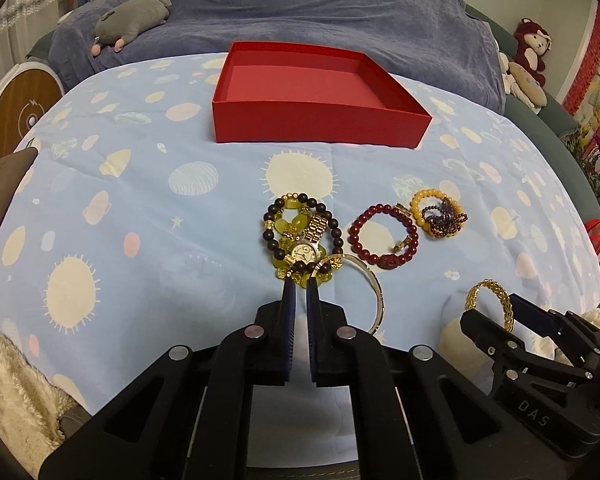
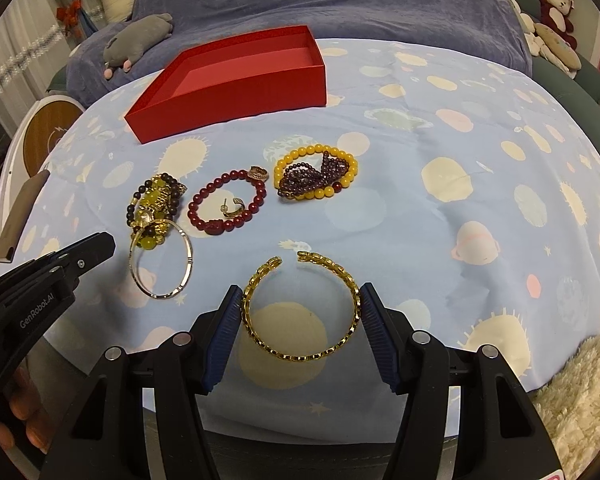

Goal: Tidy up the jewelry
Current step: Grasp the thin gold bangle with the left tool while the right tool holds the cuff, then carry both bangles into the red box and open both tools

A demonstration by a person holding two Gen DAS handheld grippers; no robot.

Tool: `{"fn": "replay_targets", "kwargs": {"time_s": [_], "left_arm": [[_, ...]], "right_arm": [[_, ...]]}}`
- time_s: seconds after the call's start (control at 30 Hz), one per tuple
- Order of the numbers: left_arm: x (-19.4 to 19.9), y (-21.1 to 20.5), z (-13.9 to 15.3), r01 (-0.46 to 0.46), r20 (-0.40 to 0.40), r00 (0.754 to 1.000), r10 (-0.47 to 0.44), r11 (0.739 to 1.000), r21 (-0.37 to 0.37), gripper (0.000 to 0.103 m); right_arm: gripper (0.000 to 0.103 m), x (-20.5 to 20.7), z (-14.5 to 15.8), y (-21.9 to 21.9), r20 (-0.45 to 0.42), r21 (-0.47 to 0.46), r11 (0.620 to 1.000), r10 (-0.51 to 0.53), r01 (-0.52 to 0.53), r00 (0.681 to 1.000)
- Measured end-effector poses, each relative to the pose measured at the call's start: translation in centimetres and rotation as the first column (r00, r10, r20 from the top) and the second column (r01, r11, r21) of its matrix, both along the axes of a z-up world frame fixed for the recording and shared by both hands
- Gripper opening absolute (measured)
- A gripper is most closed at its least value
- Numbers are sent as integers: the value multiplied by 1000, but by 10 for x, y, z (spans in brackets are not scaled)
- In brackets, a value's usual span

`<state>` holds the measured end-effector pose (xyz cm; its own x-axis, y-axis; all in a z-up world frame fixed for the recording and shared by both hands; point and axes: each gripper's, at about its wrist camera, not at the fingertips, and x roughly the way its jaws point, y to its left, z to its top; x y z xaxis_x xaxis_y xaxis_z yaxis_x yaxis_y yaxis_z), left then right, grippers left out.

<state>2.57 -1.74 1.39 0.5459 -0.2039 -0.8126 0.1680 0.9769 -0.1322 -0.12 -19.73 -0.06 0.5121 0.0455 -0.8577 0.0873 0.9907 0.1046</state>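
A heap of a dark bead bracelet (image 1: 268, 216), a yellow-green bead bracelet (image 1: 296, 202) and a gold watch (image 1: 305, 254) lies on the blue patterned cloth (image 1: 160, 240). My left gripper (image 1: 301, 285) is shut on the heap's near edge; which strand it pinches I cannot tell. It also shows at the left of the right wrist view (image 2: 104, 246). My right gripper (image 2: 301, 289) is shut on an open gold chain bangle (image 2: 300, 356), pads against both its sides. The red box (image 1: 320, 128) stands open and empty behind.
Loose on the cloth: a thin metal bangle (image 2: 188, 258), a red bead bracelet (image 2: 214, 227) ringing a gold earring (image 2: 232, 208), a yellow bead bracelet (image 2: 312, 149) with a purple strand (image 2: 312, 176). A grey plush (image 1: 132, 20) lies on the blanket; cream fleece (image 2: 580, 380) borders the near edge.
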Motion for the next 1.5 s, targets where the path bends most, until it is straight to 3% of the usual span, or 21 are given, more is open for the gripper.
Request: {"fn": "replay_targets", "kwargs": {"time_s": [0.3, 0.37, 0.4, 0.43, 0.57, 0.63, 0.8, 1.07, 1.23, 1.5], "left_arm": [[16, 14, 15, -14, -8, 1000, 14, 998, -60, 6], [19, 9, 7, -6, -39, 999, 3, 997, -78, 20], [20, 5, 2, -12, -56, 998, 8, 997, -70, 41], [19, 2, -2, -16, -61, 998, 12, 997, -70, 53], [20, -16, -15, 23, -51, 998, -25, 999, -37, 51], [22, -23, -23, 52, -69, 996, -52, 999, -15, 32], [22, -22, -29, 47, -84, 995, -47, 999, -3, 5], [15, -10, -8, 41, -42, 998, -42, 999, -35, 4], [20, -1, 24, 41, -2, 999, -41, 995, -87, 4], [78, -2, 67, 40, 54, 998, -33, 990, -135, 4]], "right_arm": [[57, 9, 19, 0, 40, -3, 999, 35, -35, 999], [57, 9, 15, -3, 31, 1, 1000, 26, -26, 999], [57, 9, 13, -5, 23, 3, 1000, 19, -20, 1000], [57, 8, 10, -7, 14, 4, 1000, 13, -13, 1000], [57, 6, 5, -11, -1, 15, 1000, -3, 3, 1000], [57, 6, 6, -12, 2, 17, 1000, -6, 6, 1000], [57, 8, 5, -14, 3, 26, 1000, -10, 10, 1000], [57, 11, 11, -14, 13, 45, 999, -9, 8, 1000], [57, 24, 28, -15, 44, 68, 998, 0, -3, 999], [57, 87, 65, -15, 122, 101, 994, 41, -53, 992]]}}
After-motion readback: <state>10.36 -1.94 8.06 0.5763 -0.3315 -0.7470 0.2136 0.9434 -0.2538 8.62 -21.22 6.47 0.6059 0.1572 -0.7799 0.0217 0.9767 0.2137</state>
